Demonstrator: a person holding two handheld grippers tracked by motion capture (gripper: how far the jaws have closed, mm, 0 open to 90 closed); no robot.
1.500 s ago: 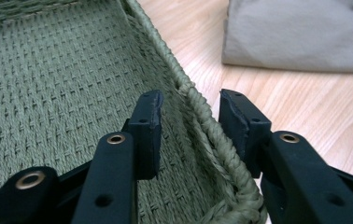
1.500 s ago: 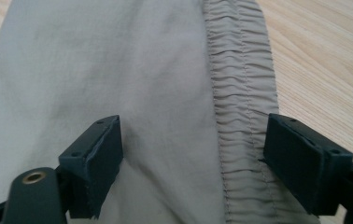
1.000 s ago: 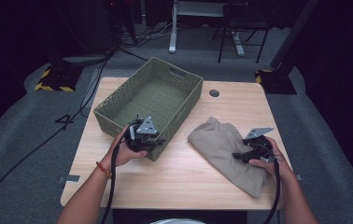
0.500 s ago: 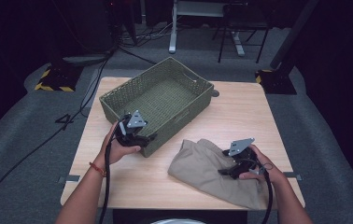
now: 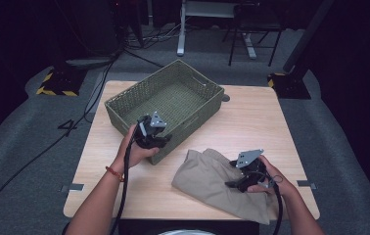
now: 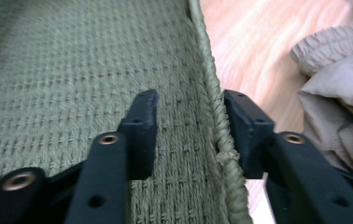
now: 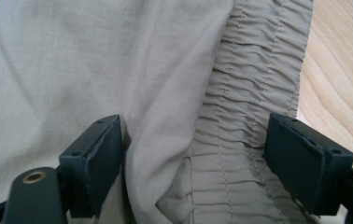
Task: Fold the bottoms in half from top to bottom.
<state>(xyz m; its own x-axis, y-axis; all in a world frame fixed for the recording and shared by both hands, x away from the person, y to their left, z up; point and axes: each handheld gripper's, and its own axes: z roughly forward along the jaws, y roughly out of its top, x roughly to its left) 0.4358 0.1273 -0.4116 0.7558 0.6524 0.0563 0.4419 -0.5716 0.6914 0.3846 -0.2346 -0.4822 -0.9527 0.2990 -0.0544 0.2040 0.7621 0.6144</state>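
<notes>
Wooden table (image 5: 251, 115) carries a woven green basket (image 5: 173, 93) at its far left and tan shorts (image 5: 207, 178) at its near right, just beside the basket's near corner. Left gripper (image 6: 191, 126) straddles the basket's near rim (image 6: 214, 116); its jaws have just been closing, with a gap remaining at the inner pad. Right gripper (image 7: 193, 149) rests on the shorts, jaws wide, astride the elastic waistband (image 7: 254, 84), not pinching. Right hand lies nearer the shorts; the basket lies left of them.

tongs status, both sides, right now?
Left tongs: open, straddling the rim of the green woven basket, jaws just closing further, one inside, one outside.
Right tongs: open over the beige garment, elastic waistband between the jaws, not pinched.
</notes>
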